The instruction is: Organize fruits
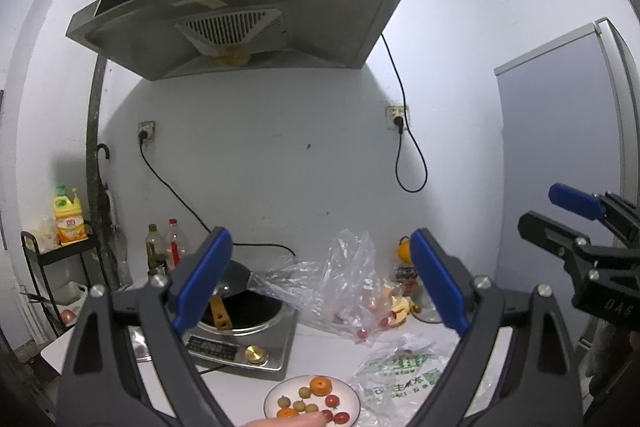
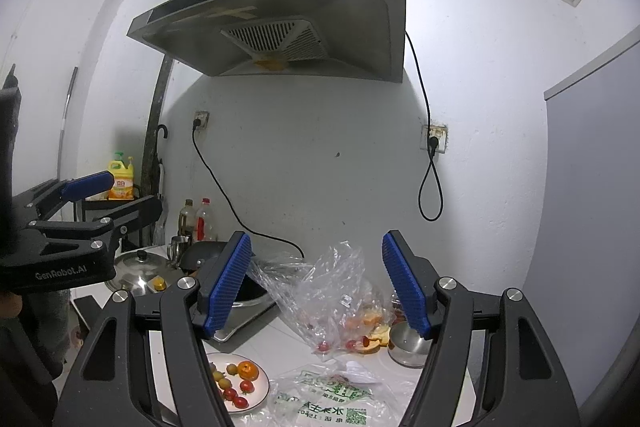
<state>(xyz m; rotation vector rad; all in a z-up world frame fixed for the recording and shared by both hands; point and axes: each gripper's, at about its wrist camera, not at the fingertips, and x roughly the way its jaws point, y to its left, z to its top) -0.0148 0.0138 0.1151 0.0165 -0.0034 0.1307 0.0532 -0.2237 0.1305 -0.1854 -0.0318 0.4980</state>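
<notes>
Both grippers are up off the worktop here, pointed at the back wall, and neither has anything in it. The left gripper point(image 1: 320, 283) has its blue pads spread wide; the right gripper point(image 2: 316, 283) is spread the same, nothing between the pads.

Down below, the fruit. The round white plate point(image 1: 352, 393) sits on the white worktop point(image 1: 240, 383) at the near edge, carrying a small orange mandarin point(image 1: 319, 385), red cherry tomatoes point(image 1: 331, 401) and little tan-green round fruits point(image 1: 305, 392). More red ones are loose inside the crumpled clear plastic bag point(image 1: 344, 279) farther back, with orange pieces beside it.

Here's the relation that matters: from the left gripper the plate lies straight down, just under its open jaws. From the right gripper that plate point(image 2: 262, 383) is low and off to its left, while the clear bag point(image 2: 328, 291) sits dead ahead between its pads. So I'd judge left nearer the plate, right nearer the bag. Whether more fruit is bound for the plate, I can't tell
</notes>
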